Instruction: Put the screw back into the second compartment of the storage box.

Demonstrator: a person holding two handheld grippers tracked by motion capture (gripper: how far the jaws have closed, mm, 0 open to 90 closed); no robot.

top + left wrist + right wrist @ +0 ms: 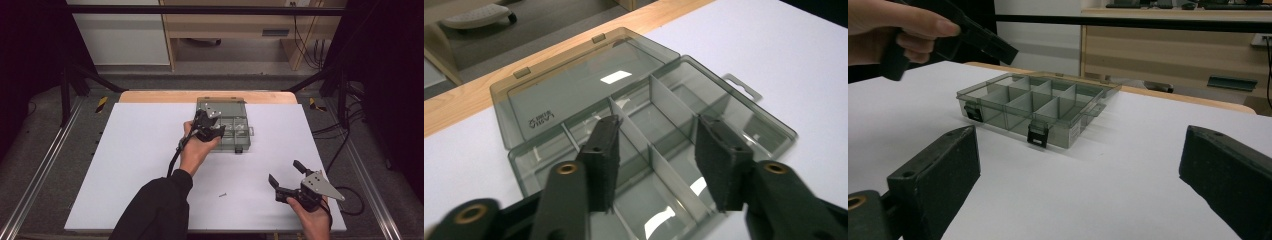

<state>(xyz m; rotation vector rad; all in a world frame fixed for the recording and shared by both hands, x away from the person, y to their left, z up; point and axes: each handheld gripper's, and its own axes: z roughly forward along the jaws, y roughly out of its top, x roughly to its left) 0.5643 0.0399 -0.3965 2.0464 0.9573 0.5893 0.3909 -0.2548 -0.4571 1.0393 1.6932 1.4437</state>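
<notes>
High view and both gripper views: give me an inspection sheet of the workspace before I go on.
Surface: white table top, wooden edge at the far side.
Job's things: clear compartment box, lid open and lying flat behind it, no contents made out; latches hang at the front.
Clutter: small screw loose on the table.
Grippers: left gripper open above the box, nothing between its jaws; right gripper open, nothing held, near the table's near right corner.
Cables: black cable trails from the right gripper.
Surroundings: wooden furniture, dark frame rails.
</notes>
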